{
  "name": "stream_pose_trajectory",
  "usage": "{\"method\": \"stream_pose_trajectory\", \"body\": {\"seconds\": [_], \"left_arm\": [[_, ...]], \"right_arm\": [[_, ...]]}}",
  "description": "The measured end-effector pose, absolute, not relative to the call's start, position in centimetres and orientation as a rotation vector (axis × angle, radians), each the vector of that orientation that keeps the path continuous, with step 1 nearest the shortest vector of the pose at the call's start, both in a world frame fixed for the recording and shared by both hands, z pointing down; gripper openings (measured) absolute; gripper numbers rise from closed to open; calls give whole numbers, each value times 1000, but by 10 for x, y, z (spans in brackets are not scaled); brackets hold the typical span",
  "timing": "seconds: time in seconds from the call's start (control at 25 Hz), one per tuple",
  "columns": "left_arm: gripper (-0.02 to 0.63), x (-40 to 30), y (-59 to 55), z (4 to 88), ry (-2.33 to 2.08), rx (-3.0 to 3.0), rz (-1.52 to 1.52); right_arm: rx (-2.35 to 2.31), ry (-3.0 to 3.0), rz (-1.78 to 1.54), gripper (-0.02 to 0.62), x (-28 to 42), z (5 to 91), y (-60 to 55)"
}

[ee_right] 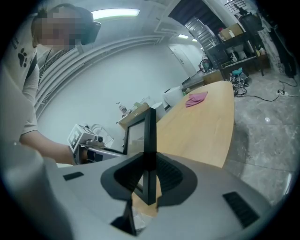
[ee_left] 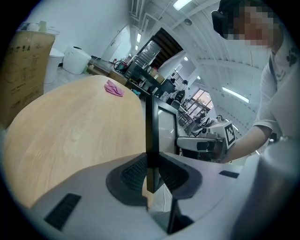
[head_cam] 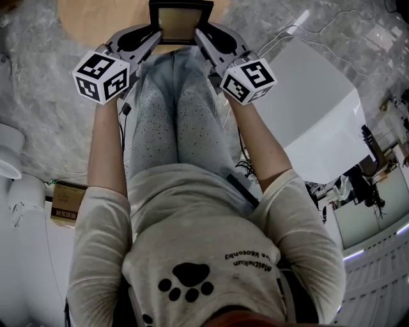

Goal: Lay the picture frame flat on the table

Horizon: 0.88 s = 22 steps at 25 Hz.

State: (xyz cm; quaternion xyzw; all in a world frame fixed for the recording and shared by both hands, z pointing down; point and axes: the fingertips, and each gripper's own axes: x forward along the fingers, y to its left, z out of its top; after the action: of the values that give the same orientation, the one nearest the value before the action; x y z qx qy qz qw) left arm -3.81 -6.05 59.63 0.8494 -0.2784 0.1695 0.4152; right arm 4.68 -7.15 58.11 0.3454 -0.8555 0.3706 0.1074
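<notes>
Your paw-print shirt [head_cam: 192,268] fills the foreground, and beyond it your left gripper [head_cam: 152,35] and right gripper [head_cam: 203,35], jaws part-closed, each clamp one side edge of the picture frame [head_cam: 181,22], held upright at the near edge of the table [head_cam: 96,19].

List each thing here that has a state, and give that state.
picture frame: clamped at both side edges, not lying flat.
left gripper: shut on the picture frame's edge.
right gripper: shut on the opposite edge.
pink cloth: crumpled, lying on the table.
</notes>
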Motion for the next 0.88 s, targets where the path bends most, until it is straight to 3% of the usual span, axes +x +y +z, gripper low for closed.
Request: {"method": "stream_pose_trajectory", "body": {"seconds": [0.88], "left_arm": [[83, -41, -59, 651, -753, 2014, 511]], "right_arm": [[1009, -2385, 1147, 86, 44, 638, -73]]}}
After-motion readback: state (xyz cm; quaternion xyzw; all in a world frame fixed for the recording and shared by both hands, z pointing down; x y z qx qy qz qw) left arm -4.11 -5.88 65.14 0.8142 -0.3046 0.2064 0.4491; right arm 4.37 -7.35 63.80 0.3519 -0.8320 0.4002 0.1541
